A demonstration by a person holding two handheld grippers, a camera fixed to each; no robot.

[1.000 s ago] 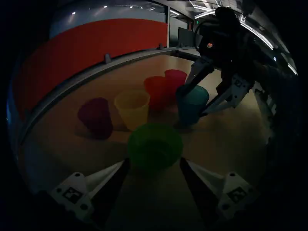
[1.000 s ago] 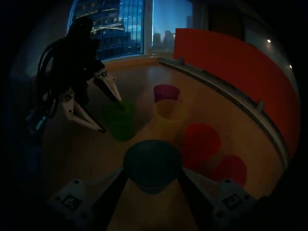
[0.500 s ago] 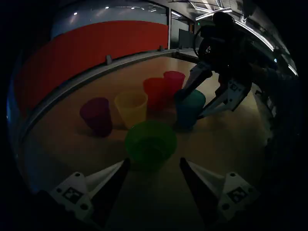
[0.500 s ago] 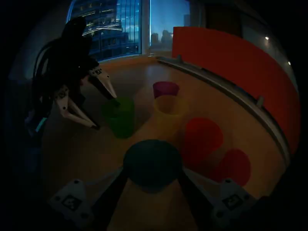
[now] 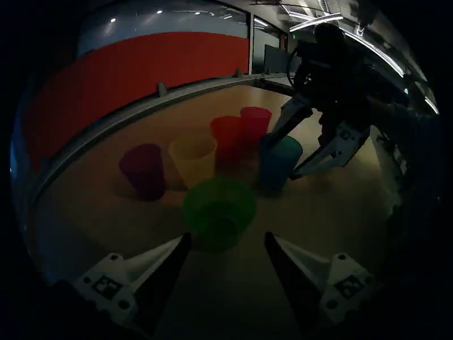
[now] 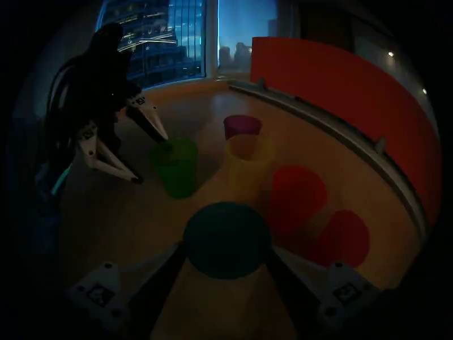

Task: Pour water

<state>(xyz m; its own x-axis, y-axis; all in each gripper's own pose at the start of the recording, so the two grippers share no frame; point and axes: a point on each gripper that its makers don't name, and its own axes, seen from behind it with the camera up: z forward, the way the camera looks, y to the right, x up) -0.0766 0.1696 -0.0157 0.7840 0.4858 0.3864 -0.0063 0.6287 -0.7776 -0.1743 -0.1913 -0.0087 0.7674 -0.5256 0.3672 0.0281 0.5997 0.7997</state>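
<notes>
The green cup stands upright on the wooden table, just ahead of the left gripper. Its jaws are spread wide and touch nothing. Compared with a second ago the cup looks smaller and farther off in the left gripper view. I read this as my left gripper having backed slightly away, not closed in.

The teal cup sits near, between the fingers of the right gripper. Those jaws are just as wide apart and lie close along its walls, but I cannot tell whether they press. This cup looks a little nearer than before and has not left the table.

It is too dark to see water in either cup. I judge that neither cup is secured yet, so no pour has begun.

Beyond them a far row of cups is unchanged: purple cup at left, then yellow cup, red cup and pink cup.
</notes>
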